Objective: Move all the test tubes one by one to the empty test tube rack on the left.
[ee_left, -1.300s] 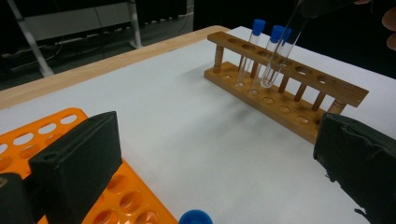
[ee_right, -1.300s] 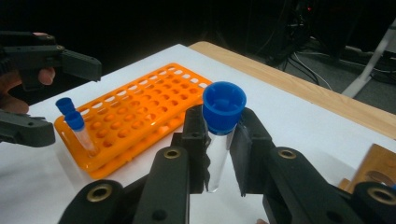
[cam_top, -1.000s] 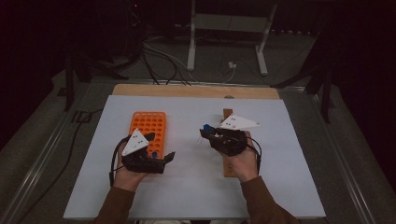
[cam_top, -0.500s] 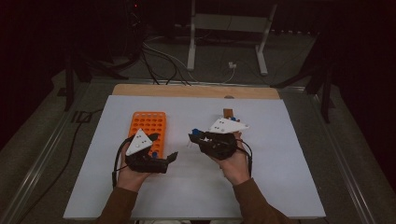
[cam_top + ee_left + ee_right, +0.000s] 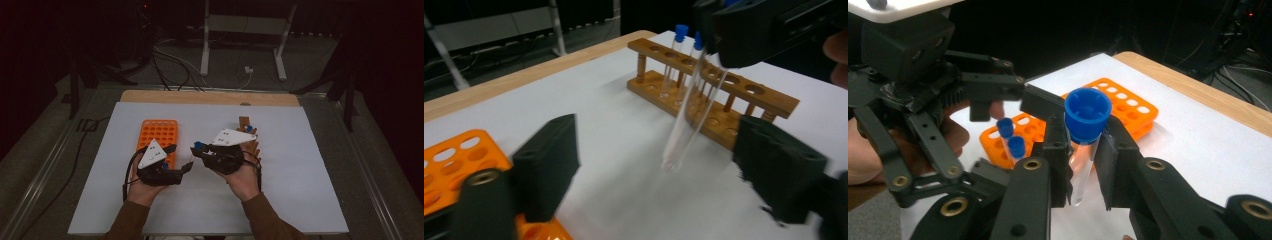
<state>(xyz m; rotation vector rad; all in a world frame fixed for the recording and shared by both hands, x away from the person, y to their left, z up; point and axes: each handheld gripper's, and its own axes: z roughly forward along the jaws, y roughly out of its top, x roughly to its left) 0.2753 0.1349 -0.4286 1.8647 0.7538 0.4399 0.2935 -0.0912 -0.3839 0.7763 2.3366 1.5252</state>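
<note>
A dark room is surrounding the desk (image 5: 310, 165), which is carrying a white sheet with a strip of bare wood along its far edge; a metal stand and loose cables are lying on the floor in the upper part of the high view.

In the middle of that view the person's two hands are coming in from the bottom edge. The right gripper (image 5: 196, 148) is sitting just right of centre, pointing toward the left of the frame, and its jaws are clamping a clear test tube (image 5: 1083, 155) with a blue cap. In the right gripper view the tube is standing nearly upright between the two black pads at the centre of the frame, with the cap rising above them. In the left gripper view the same tube (image 5: 689, 115) is hanging at a slant in the centre, its rounded end just above the white sheet and between the left gripper's own jaws without touching them.

The left gripper (image 5: 186, 169) is lying lower left of centre in the high view, just beside the right one. Its jaws have just been closing but are standing apart, with the tube in the gap and the pads not pressing on it.

An orange rack (image 5: 159, 135) is resting left of centre, with two blue-capped tubes (image 5: 1010, 137) standing in it. A wooden rack (image 5: 744, 95) is standing in the upper right of the left gripper view, holding two more capped tubes.
</note>
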